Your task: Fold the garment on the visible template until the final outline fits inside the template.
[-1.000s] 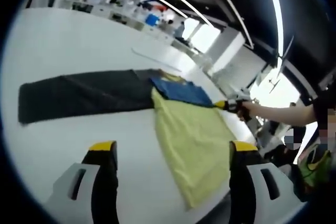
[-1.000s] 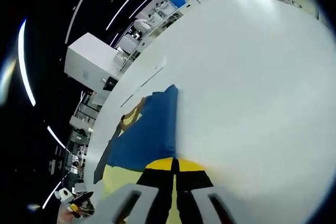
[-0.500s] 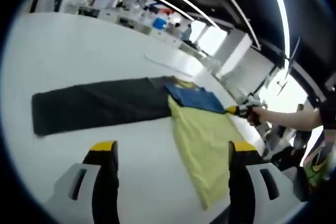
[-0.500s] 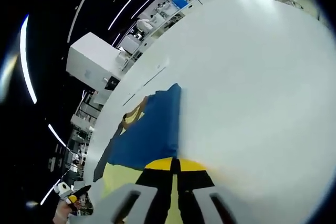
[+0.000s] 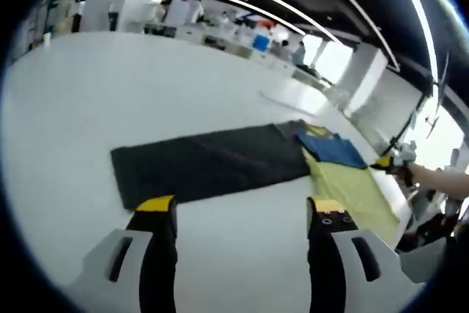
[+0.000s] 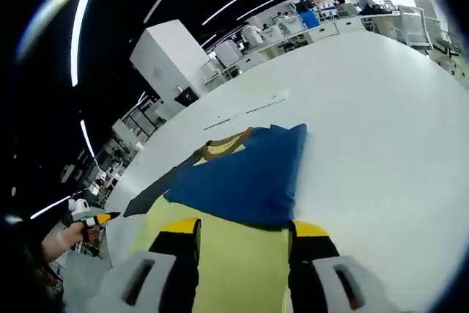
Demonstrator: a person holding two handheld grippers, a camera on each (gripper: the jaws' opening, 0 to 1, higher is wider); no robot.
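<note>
The garment (image 5: 344, 174) was laid flat on the white table (image 5: 88, 108), with its yellow body (image 6: 220, 262) nearest the right gripper (image 6: 244, 234), the blue panel (image 6: 249, 174) beyond it, and the yellow-trimmed collar (image 6: 223, 144) at the far end. A long dark sheet (image 5: 205, 170), judged to be the template, was seen to run out from under the garment toward the left gripper (image 5: 240, 207).

Left fingers (image 5: 157, 214) were held wide apart over bare table, with nothing gripped. Right fingers (image 6: 179, 232) were spread over the yellow fabric, with no cloth seen pinched between them.

The fabric was judged thin, light and limp: no stiffness, likely to drape and drag, low breakage risk, creasing expected. Hold was best taken at a hem corner or edge, pinched through both layers and lifted low, so the template was not dragged.
</note>
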